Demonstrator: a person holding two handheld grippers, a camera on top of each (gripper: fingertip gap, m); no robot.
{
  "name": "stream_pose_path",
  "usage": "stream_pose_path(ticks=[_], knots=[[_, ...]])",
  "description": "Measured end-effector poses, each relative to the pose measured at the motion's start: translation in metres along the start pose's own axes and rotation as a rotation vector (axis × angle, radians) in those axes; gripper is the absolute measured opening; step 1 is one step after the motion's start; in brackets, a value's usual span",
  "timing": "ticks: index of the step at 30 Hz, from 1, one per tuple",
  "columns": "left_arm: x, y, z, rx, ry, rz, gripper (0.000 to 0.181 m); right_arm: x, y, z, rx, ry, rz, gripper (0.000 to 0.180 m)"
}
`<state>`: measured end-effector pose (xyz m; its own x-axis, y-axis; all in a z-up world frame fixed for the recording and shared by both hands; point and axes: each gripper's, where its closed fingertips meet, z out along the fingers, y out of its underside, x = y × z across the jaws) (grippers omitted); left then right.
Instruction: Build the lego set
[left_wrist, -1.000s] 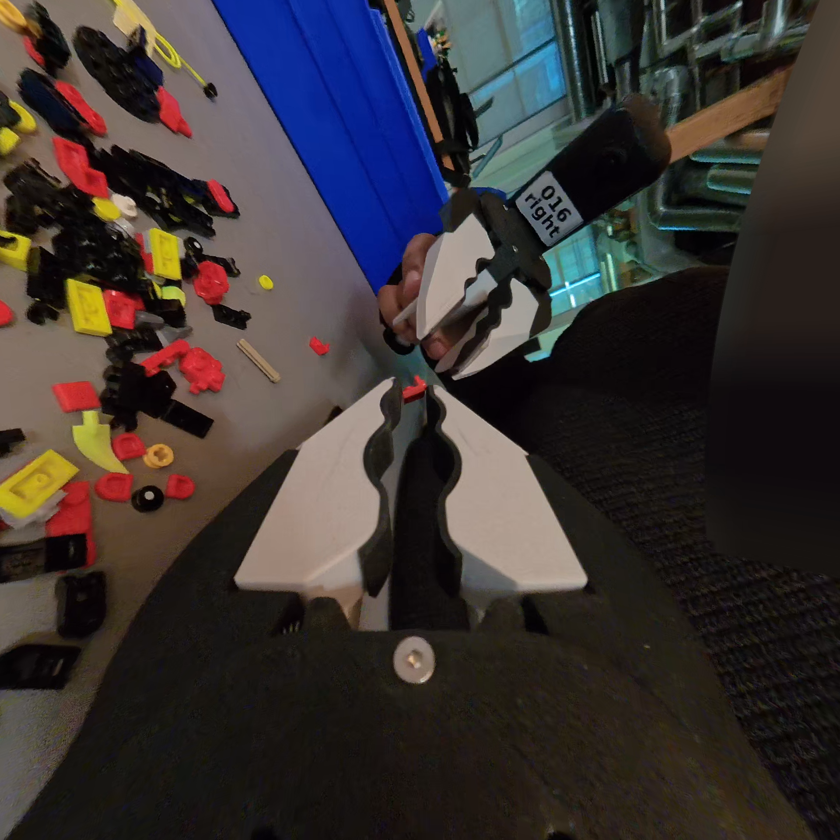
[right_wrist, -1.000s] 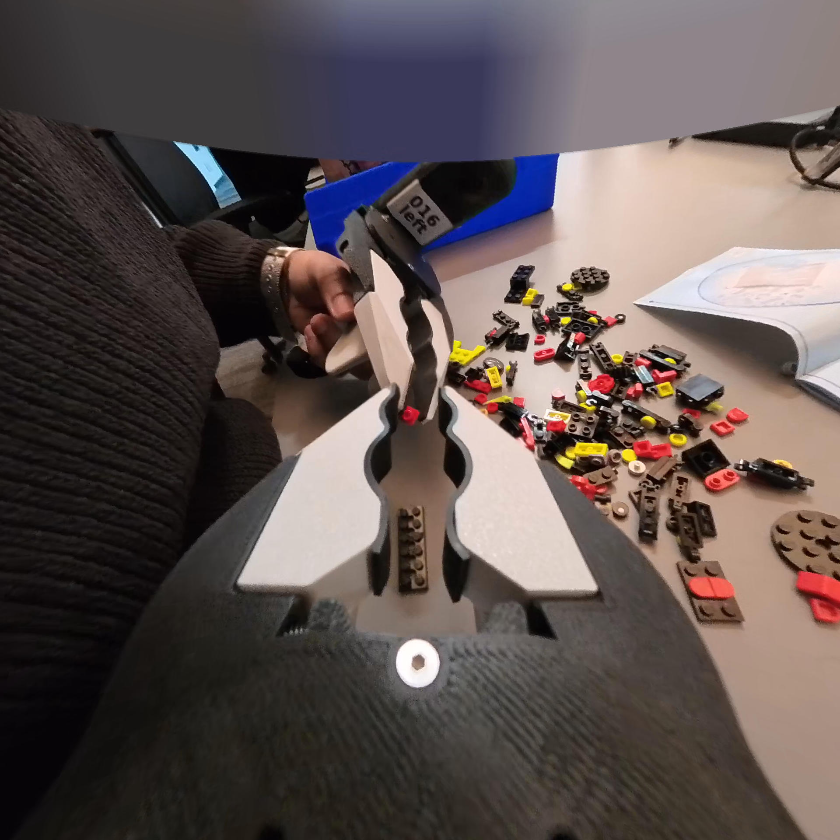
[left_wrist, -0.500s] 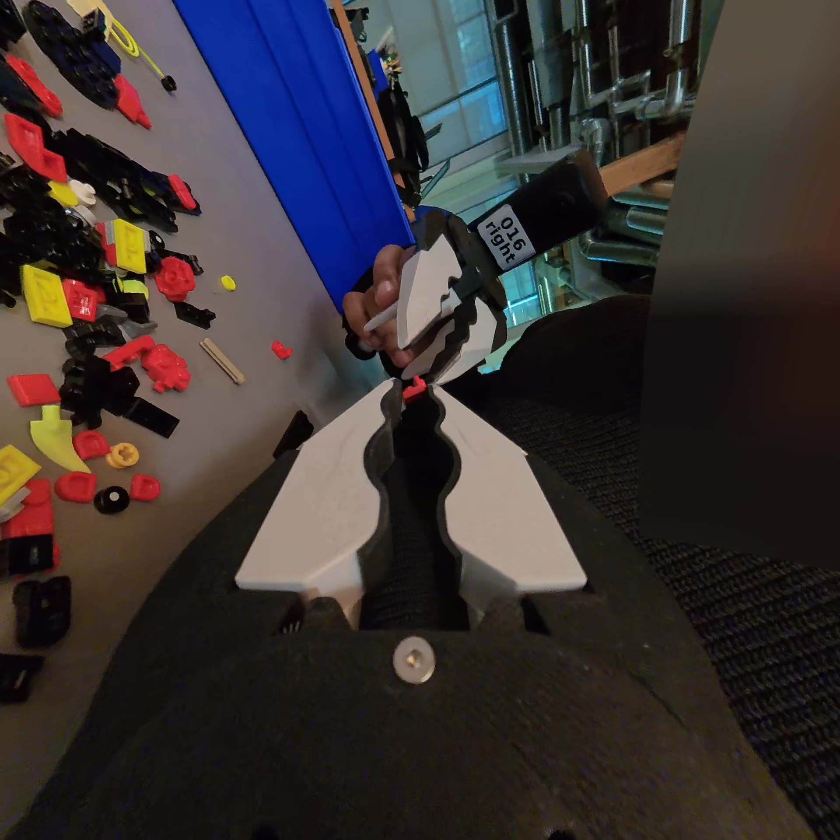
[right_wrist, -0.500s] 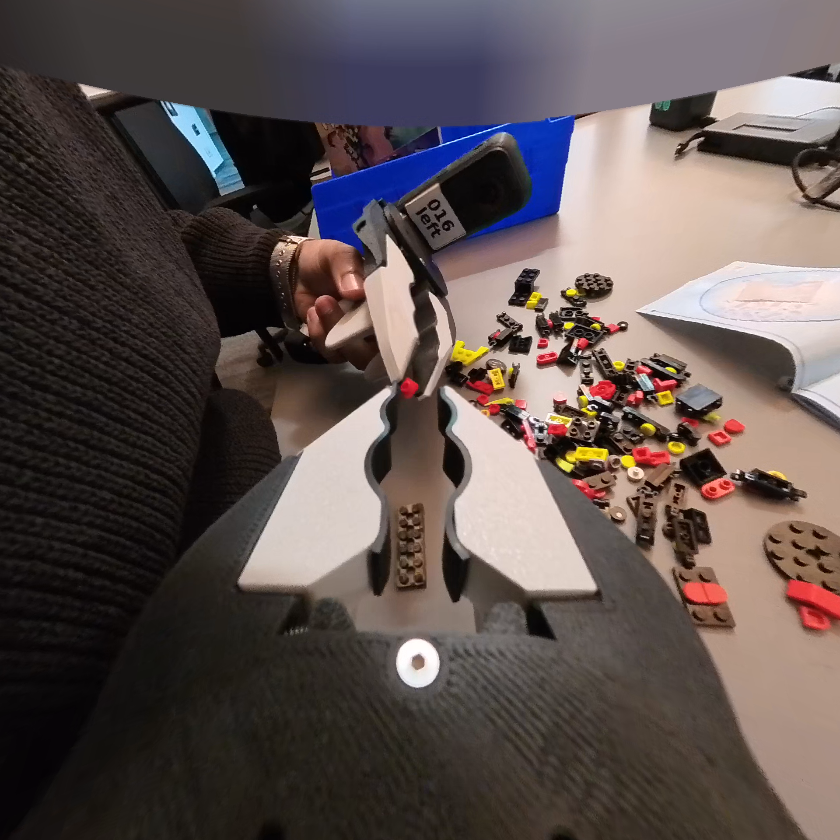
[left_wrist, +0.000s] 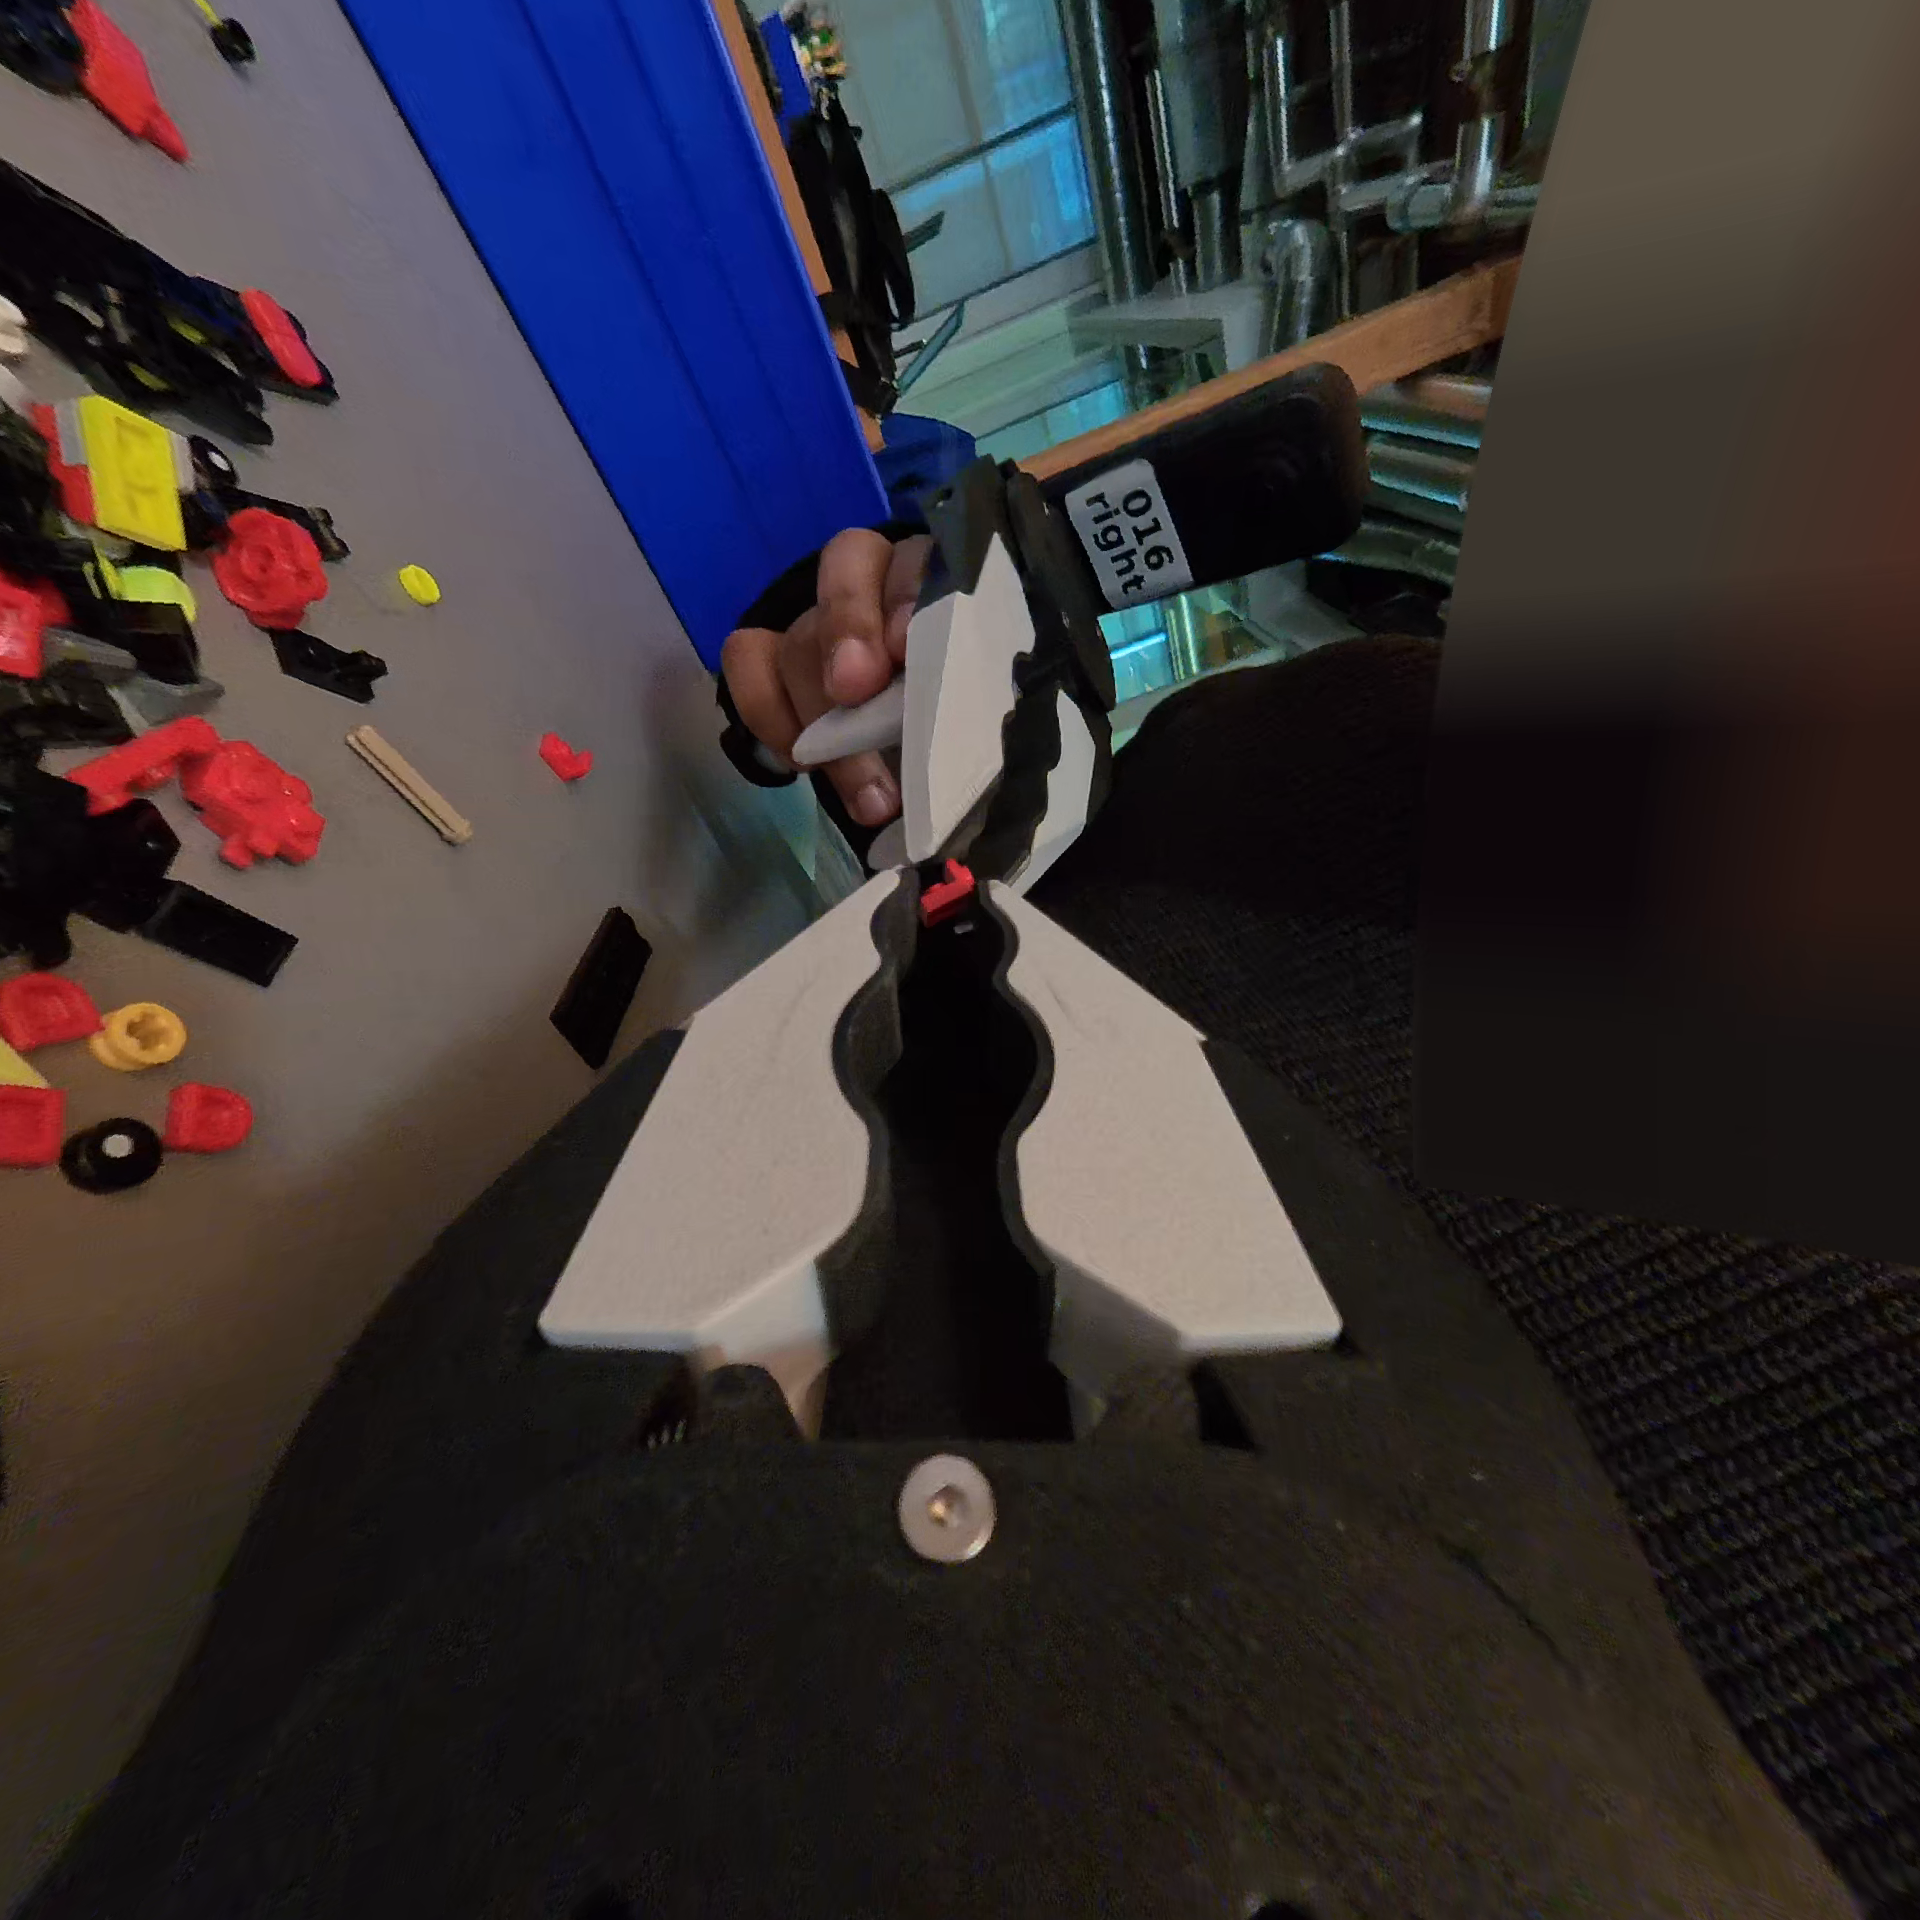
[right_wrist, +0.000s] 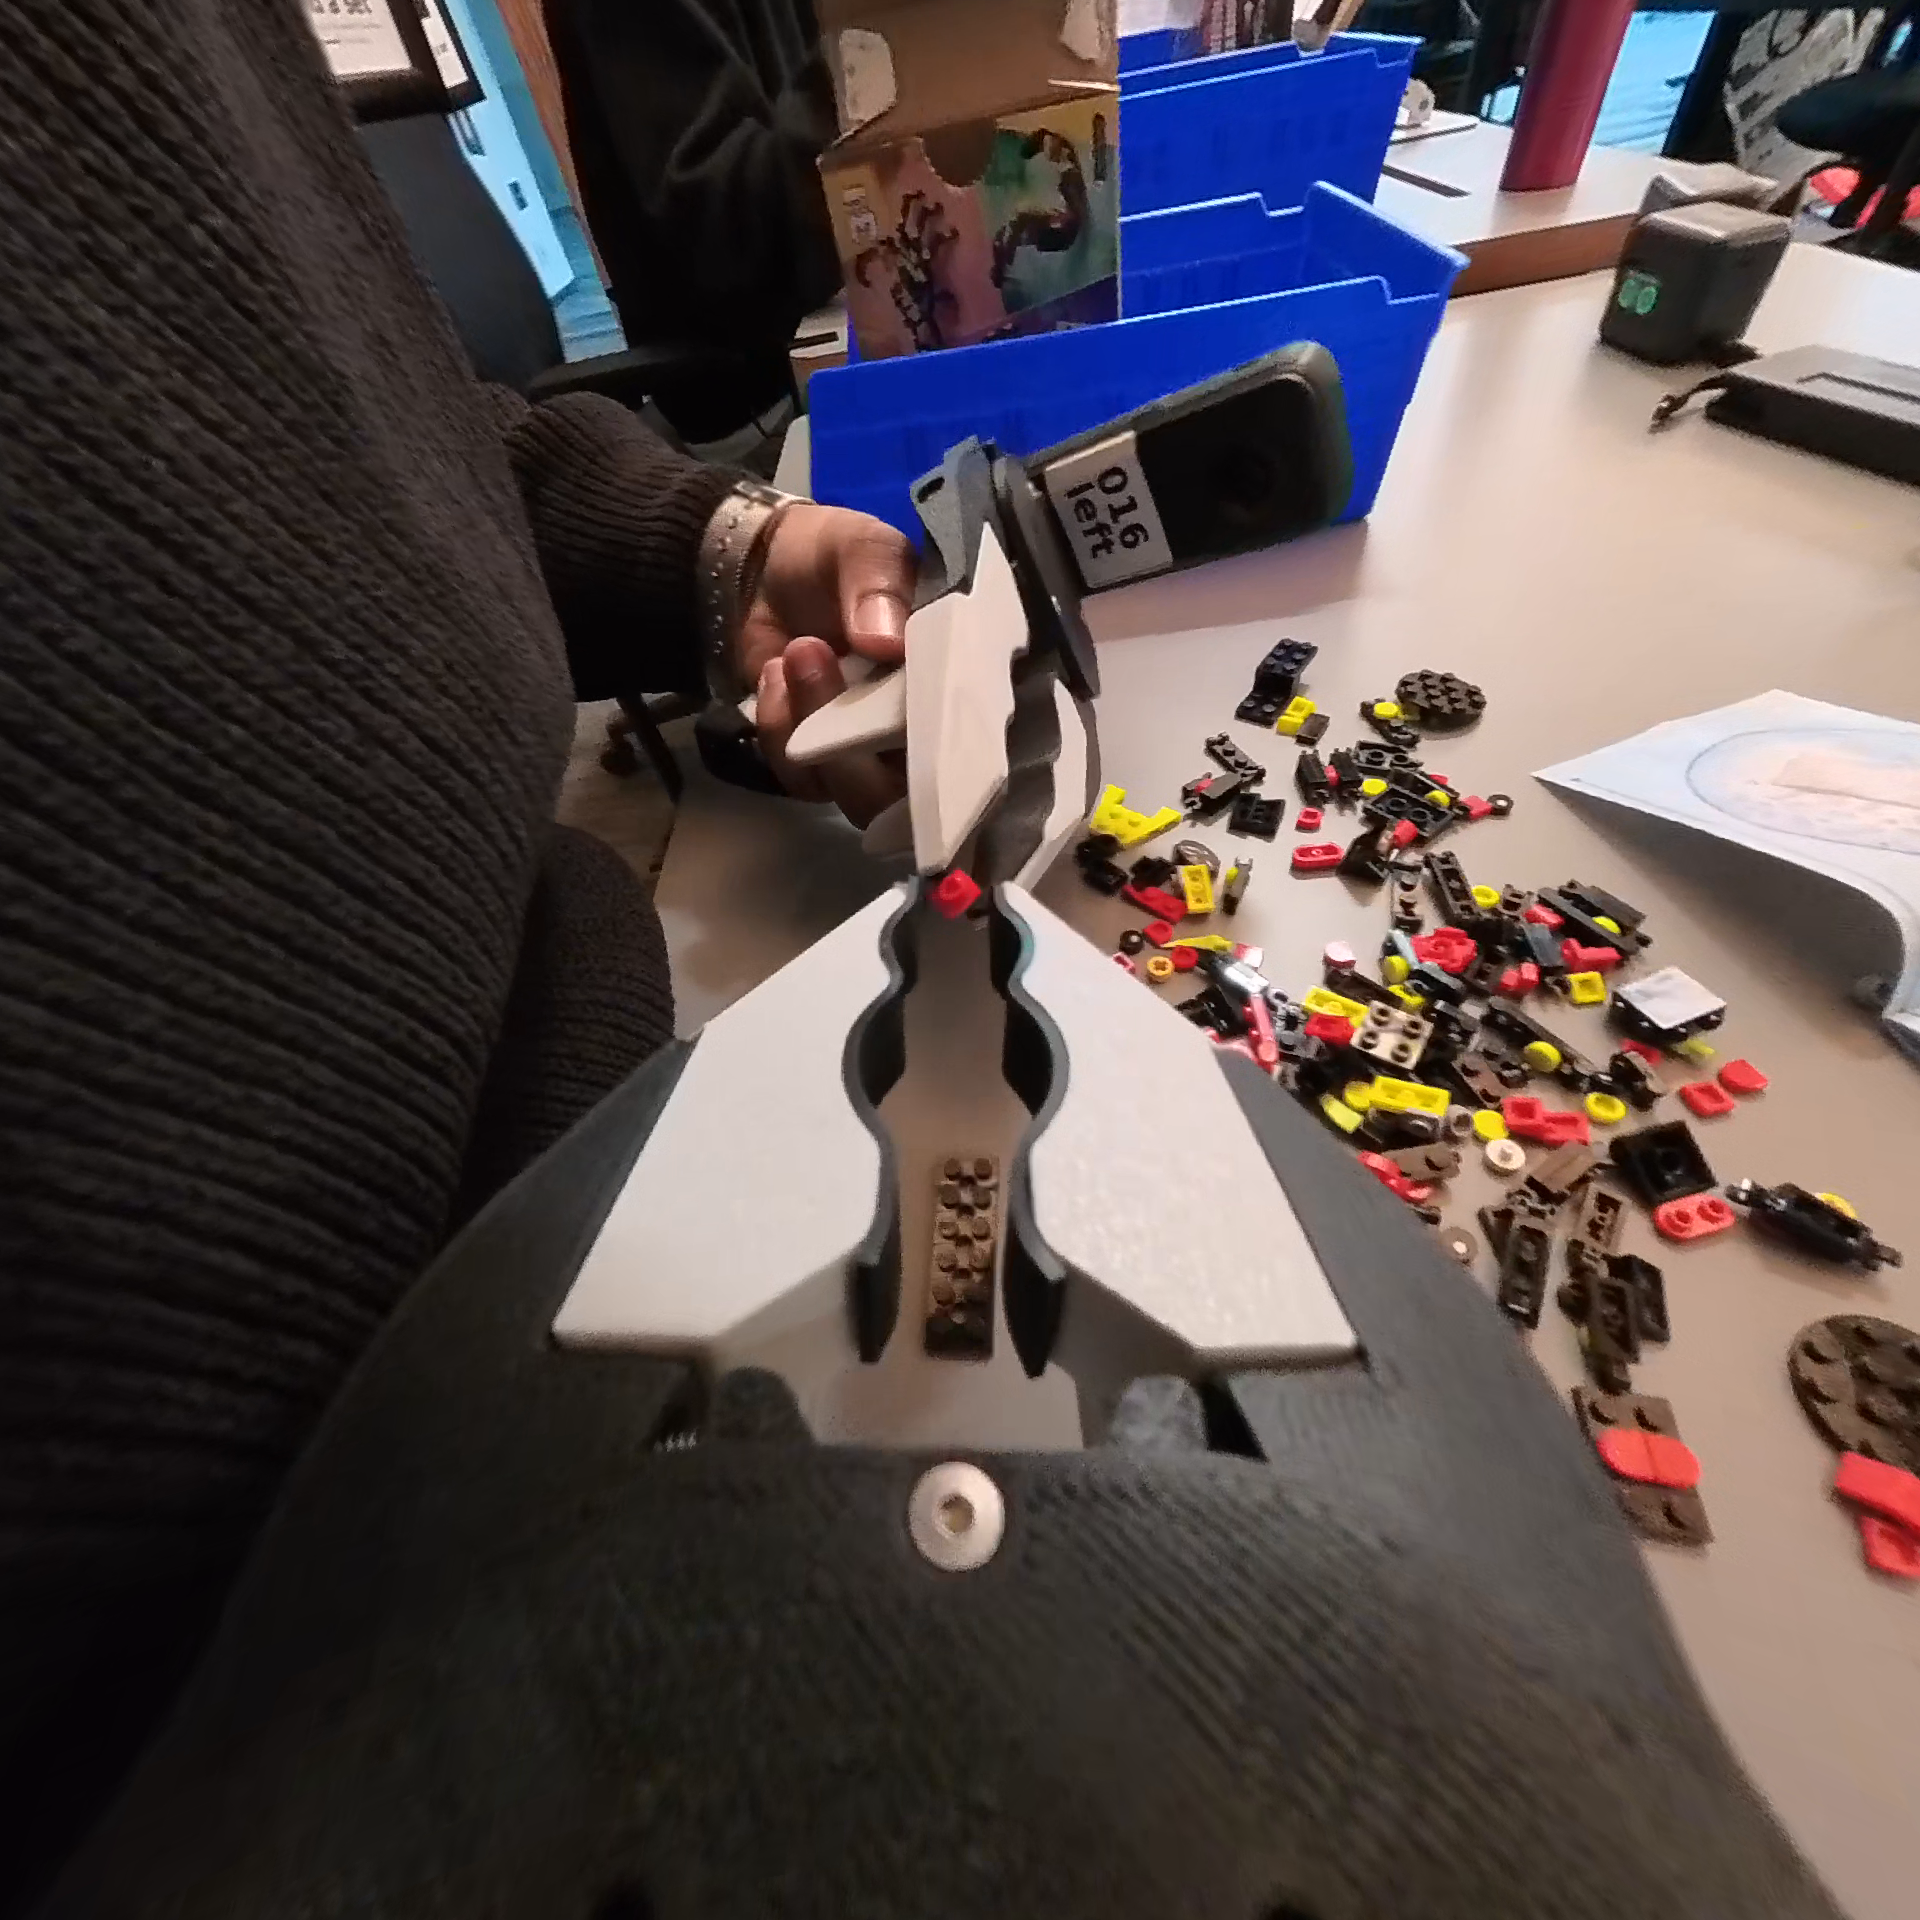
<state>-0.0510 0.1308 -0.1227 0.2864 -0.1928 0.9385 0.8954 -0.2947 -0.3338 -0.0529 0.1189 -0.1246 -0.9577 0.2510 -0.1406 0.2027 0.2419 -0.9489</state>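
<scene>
Left gripper (left_wrist: 948, 896): jaws clamped on a small red lego piece (left_wrist: 945, 894) at the tips, held above the desk's (right_wrist: 1558, 644) near edge.
Right gripper (right_wrist: 954, 902): tips met the left gripper's tips at the red piece; jaws slightly apart, whether they pinched it could not be told.
Brown studded plate (right_wrist: 961, 1257): lay flat on the desk, seen between the right fingers.
Loose lego pieces (right_wrist: 1455, 997): black, red and yellow, scattered on the desk right of the grippers.
Blue bin (right_wrist: 1195, 395): stood behind the grippers.
Instruction booklet (right_wrist: 1787, 790): lay at the desk's right.
</scene>
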Motion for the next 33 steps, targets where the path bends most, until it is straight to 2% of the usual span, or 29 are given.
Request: stream_pose_path(ticks=[11, 18, 23, 28, 33], knots=[[0.004, 0.003, 0.003, -0.012, 0.039, -0.032, 0.007, -0.008, -0.003, 0.000, 0.008, -0.033, -0.019, 0.007], [-0.002, 0.001, 0.003, 0.002, 0.009, -0.043, 0.009, -0.001, 0.003, 0.001, -0.017, -0.009, 0.007, 0.007], [-0.009, -0.005, -0.001, 0.032, -0.033, -0.043, 0.017, 0.011, 0.012, 0.001, -0.059, 0.042, 0.036, 0.007], [-0.025, -0.008, -0.007, 0.042, -0.160, 0.018, 0.018, 0.025, 0.027, -0.002, -0.130, 0.098, 0.095, 0.007], [-0.031, -0.004, -0.006, 0.008, -0.225, 0.071, 0.017, 0.059, 0.059, -0.024, -0.310, 0.282, 0.120, 0.007]])
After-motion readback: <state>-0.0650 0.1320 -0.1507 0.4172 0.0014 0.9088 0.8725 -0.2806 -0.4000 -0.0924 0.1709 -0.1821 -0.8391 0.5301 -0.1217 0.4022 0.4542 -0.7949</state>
